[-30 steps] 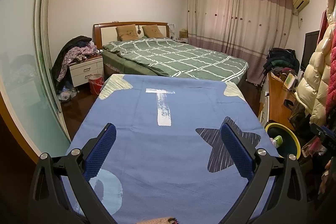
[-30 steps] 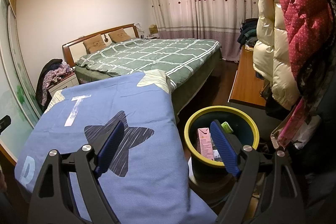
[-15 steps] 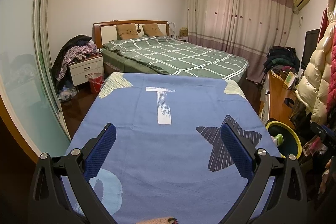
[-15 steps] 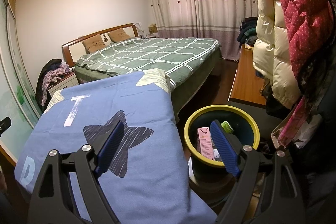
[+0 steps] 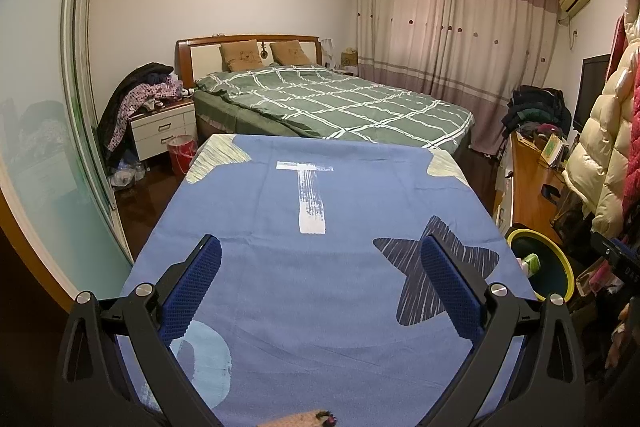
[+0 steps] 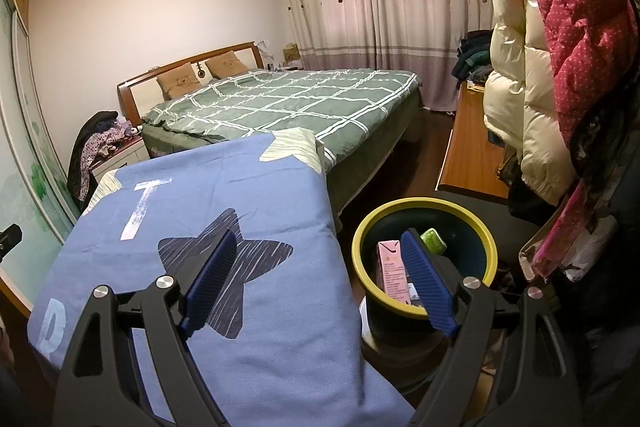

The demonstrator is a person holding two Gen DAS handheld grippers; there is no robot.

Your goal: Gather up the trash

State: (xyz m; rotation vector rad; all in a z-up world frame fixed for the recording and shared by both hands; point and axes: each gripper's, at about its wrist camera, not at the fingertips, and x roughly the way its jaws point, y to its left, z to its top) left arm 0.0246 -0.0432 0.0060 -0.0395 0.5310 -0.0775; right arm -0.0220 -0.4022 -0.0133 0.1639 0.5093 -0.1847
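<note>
A dark bin with a yellow rim (image 6: pixel 486 235) stands on the floor right of a table covered in a blue cloth (image 6: pixel 224 187). Inside it are a pink carton (image 6: pixel 390 271) and a green packet (image 6: pixel 432 239). My right gripper (image 6: pixel 318 287) is open and empty, spanning the table's right edge and the bin. My left gripper (image 5: pixel 320 287) is open and empty above the blue cloth (image 5: pixel 320 227). The bin (image 5: pixel 560 259) shows at the right in the left wrist view, with a green packet (image 5: pixel 531 262) inside.
A bed with a green checked cover (image 5: pixel 340 103) lies beyond the table. A white nightstand (image 5: pixel 164 131) piled with clothes and a red bucket (image 5: pixel 182 153) stand at left. A wooden desk (image 6: pixel 468 155) and hanging puffer jackets (image 6: pixel 560 47) crowd the right side.
The left wrist view has drifted slightly back and up over the cloth. The right gripper has barely moved. Both stay open and empty.
</note>
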